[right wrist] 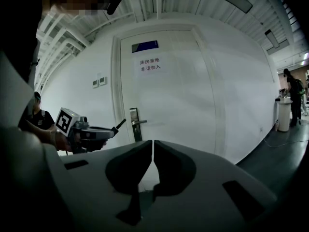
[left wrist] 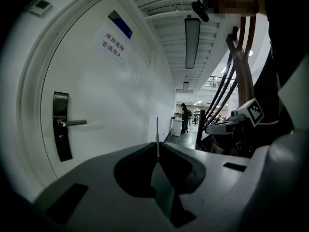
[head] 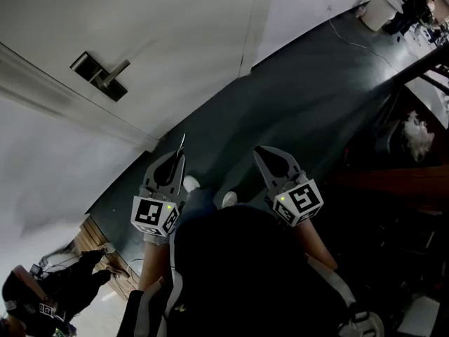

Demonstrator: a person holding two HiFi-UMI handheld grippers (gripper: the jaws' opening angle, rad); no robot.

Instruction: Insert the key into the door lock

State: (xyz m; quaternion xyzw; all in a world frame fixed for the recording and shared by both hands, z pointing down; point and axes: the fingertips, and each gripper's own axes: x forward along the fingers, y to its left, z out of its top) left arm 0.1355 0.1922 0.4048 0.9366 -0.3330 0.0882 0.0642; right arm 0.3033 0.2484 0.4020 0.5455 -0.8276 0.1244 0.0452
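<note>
**Key** (left wrist: 157, 138): a thin blade, pinched between the pressed-together jaws of our left gripper (left wrist: 158, 153), its tip standing out past the jaw tips. In the head view it points towards the foot of the door (head: 175, 41).

**Door lock** (left wrist: 61, 125): a dark upright plate with a lever handle, set by the door's left edge at about mid-height. We cannot make out the keyhole at this size. Nothing is in the lock.

**Right gripper** (right wrist: 153, 151): jaws drawn together to a thin slit, nothing between them. It is held beside the left gripper over the dark floor (head: 302, 97).

**Progress, as we judge it:** the key is in our grasp, so the pick-up is done. The key and lock are well apart, so we have yet to carry the key to the plate, line its blade up with the keyhole and push it in.
</note>
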